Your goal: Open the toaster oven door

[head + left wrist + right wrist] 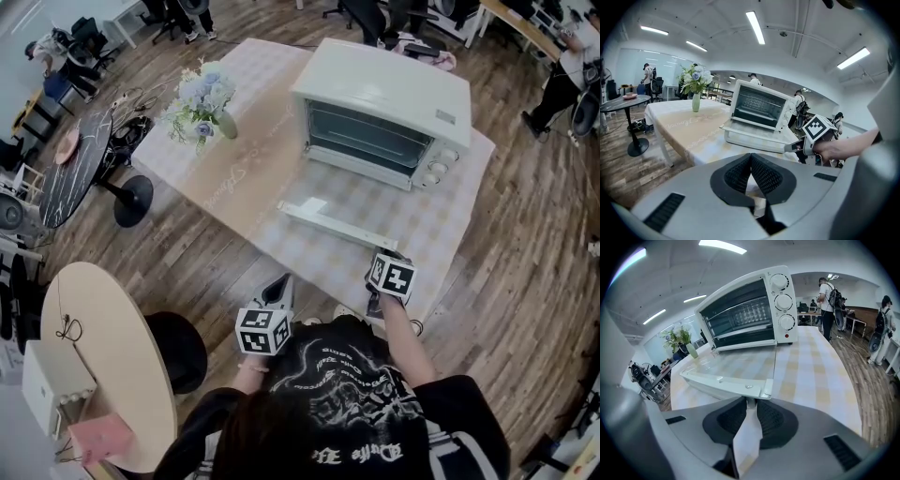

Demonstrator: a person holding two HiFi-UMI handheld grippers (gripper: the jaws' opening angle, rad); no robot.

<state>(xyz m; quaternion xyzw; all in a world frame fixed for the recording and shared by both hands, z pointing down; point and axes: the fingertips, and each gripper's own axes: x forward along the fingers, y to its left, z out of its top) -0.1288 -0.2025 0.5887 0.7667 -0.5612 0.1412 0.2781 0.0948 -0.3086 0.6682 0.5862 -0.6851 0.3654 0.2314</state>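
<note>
The toaster oven (384,112) sits on the bench (234,159), its door (323,217) lying nearly flat toward the person. The right tool (749,405) pinches the right end of the door handle (722,380). The left tool (751,161) (pressed together, empty) hangs off the bench edge. The opening looks all but finished, and the next move calls for spreading the jaws and backing clear.

The white toaster oven (384,108) stands upright on a checked tablecloth (427,230), near the table's far right corner, with its dark cavity facing the person. Three round knobs (783,302) run down the panel at the right of its front. Its glass door (736,364) is open, swung down on the bottom hinge to about level just above the cloth, and the white handle (724,383) runs along its near edge.
</note>
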